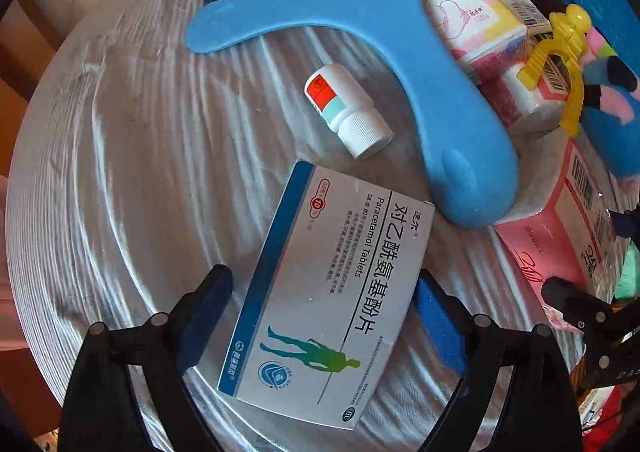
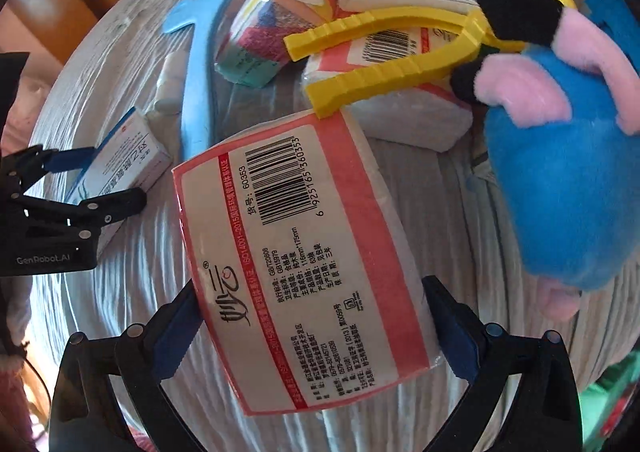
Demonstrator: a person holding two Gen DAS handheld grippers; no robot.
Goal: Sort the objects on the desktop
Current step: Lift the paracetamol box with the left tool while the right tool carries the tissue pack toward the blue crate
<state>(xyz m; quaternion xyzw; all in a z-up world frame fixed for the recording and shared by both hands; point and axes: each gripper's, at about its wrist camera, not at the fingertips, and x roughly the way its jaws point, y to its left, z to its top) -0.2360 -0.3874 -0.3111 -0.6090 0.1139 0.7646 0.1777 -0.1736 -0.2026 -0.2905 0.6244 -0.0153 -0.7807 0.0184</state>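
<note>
A white and blue paracetamol box (image 1: 332, 292) lies on the pale ribbed tabletop (image 1: 120, 171). My left gripper (image 1: 320, 312) points down over it, open, with one finger on each side of the box and a gap showing at the left pad. The right wrist view shows that box (image 2: 132, 155) from the side. A pink and white tissue pack (image 2: 304, 252) lies between the fingers of my right gripper (image 2: 312, 316). The jaws stand wide with the pads close by the pack's sides and no squeeze showing. A white pill bottle (image 1: 348, 107) lies beyond the box.
A blue three-armed plastic piece (image 1: 360, 11) rests over a heap of tissue packs (image 1: 468, 15). A yellow plastic fork-shaped piece (image 2: 380, 47) and a blue and pink plush toy (image 2: 560, 191) lie on that heap. Bare tabletop stretches to the left, with the edge beyond it.
</note>
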